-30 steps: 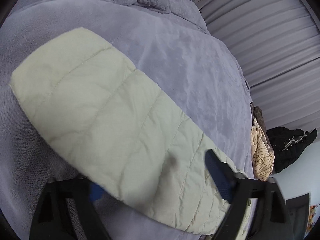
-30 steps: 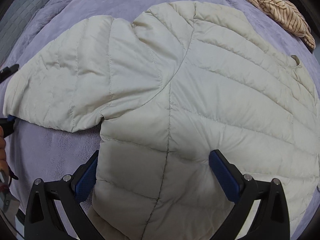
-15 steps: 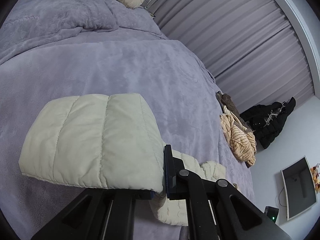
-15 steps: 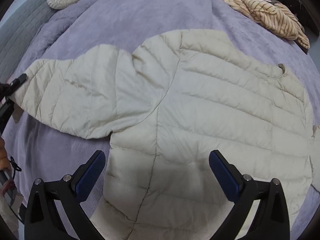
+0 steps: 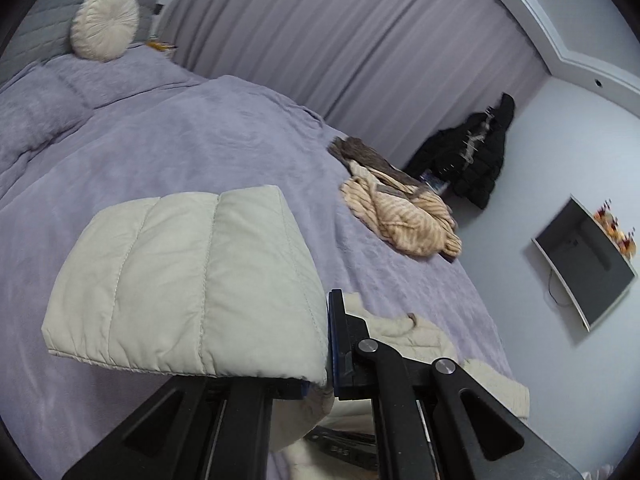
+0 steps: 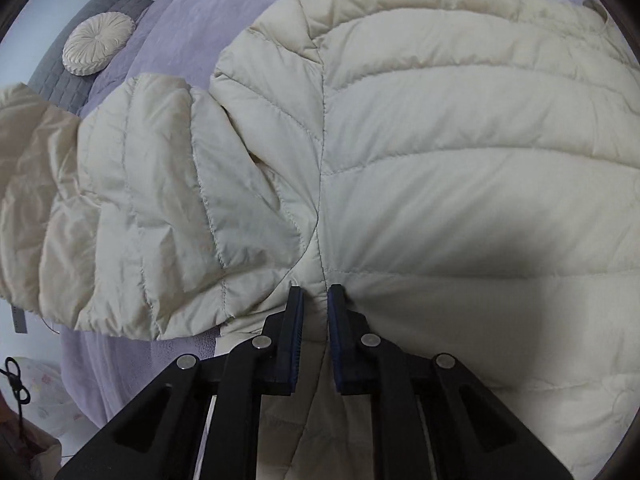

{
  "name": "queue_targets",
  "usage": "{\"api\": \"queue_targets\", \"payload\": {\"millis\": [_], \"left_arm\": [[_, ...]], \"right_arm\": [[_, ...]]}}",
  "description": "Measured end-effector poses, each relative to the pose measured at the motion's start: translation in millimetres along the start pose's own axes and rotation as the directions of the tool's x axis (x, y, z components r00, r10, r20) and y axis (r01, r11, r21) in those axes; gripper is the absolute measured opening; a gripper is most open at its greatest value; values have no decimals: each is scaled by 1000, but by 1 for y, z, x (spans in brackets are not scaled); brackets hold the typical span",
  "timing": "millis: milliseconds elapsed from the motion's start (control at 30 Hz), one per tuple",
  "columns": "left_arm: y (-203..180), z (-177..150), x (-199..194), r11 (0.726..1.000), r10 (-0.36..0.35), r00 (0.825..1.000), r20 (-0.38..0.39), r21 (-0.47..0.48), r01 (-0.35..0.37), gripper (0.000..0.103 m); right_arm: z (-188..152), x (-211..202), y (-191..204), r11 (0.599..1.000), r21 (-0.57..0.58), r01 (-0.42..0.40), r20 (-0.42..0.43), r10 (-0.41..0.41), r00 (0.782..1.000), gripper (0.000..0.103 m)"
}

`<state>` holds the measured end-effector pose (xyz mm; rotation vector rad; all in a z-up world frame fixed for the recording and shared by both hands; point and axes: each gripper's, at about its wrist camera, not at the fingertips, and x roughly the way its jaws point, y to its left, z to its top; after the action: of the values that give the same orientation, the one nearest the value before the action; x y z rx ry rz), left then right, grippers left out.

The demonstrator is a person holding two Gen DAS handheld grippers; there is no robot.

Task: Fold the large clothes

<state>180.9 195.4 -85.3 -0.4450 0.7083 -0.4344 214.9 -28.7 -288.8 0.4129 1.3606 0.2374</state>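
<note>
A cream quilted puffer jacket (image 6: 440, 140) lies spread on the purple bed. My right gripper (image 6: 316, 300) is shut on a pinch of the jacket's fabric at the side seam near the armpit. The sleeve (image 6: 140, 208) runs off to the left and is lifted. My left gripper (image 5: 320, 360) is shut on the sleeve's cuff end (image 5: 192, 288), which drapes over the left finger and hides it. The jacket's body (image 5: 420, 336) shows low behind the right finger in the left wrist view.
The purple bed cover (image 5: 180, 140) stretches back to a round cream cushion (image 5: 105, 24) by the grey headboard. A tan striped garment (image 5: 400, 212) lies at the bed's far right edge. A black coat (image 5: 476, 156) hangs on the wall beside grey curtains (image 5: 340, 32).
My right gripper has dropped onto the jacket and shut on the seam. My left gripper, shut on the sleeve half a second ago, has lifted it higher.
</note>
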Motion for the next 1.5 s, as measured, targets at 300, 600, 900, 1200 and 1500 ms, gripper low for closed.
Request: {"api": "queue_targets", "payload": {"millis": [300,600,900,1200,1500], "left_arm": [[-156,-52,100,962,-24,968,-252,259,92,8],[-206,-170,203,848,244,877,-414,530,14,8],[-209,-185,182,765,322,884,-340,643,-31,102],[-104,-128,96,845,462,854,-239,412,-342,102],[-10,-149,113,763,646,690,-325,307,-570,102]], "right_arm": [[-12,-54,-60,982,103,-156,84,148,985,12],[-72,-144,-211,950,311,7,225,-81,971,12],[-74,-177,-231,947,321,-23,244,-59,968,53],[-45,-209,-153,986,72,148,299,-163,940,74],[-17,-114,2,741,-387,549,367,-423,828,85]]}}
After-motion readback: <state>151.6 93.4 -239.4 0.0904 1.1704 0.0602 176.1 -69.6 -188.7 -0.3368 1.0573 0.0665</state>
